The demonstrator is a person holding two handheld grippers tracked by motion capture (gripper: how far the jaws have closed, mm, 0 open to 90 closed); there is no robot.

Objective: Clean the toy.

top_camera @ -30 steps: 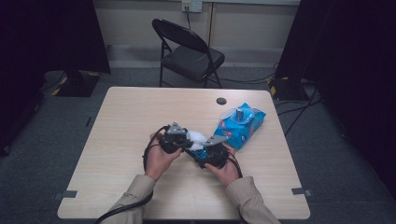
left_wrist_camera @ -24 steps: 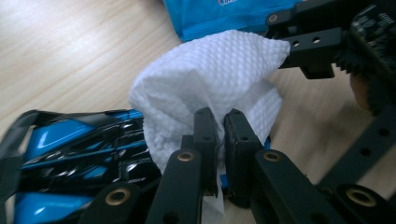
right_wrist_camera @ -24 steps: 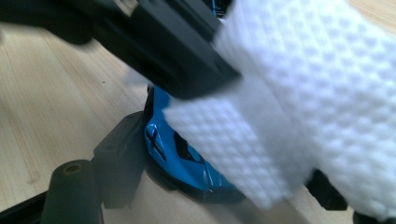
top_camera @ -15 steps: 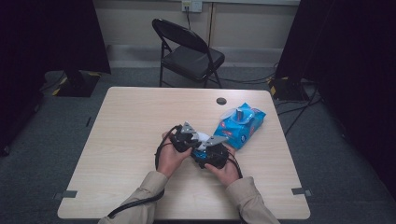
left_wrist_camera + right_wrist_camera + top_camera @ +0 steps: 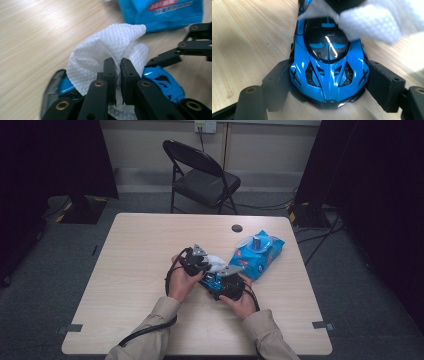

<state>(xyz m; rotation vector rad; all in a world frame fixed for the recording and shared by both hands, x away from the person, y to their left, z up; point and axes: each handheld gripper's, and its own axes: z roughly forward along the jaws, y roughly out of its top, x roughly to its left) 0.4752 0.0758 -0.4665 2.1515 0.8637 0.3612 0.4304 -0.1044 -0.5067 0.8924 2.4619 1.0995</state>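
Right gripper view: toy car [image 5: 327,75] clamped between fingers [image 5: 384,86].

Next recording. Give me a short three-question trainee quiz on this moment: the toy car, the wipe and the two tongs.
1. True or false: the left tongs are shut on the white wipe.
2. What do the right tongs grip? A) the blue wipe pack B) the blue toy car C) nothing
3. Fill in: in the right gripper view, the wipe lies over the car's ____.

Key
1. True: the jaws pinch a fold of the wipe.
2. B: the pads press the sides of the blue toy car, which rests on the table; the blue wipe pack lies apart.
3. Roof, beyond the windscreen.
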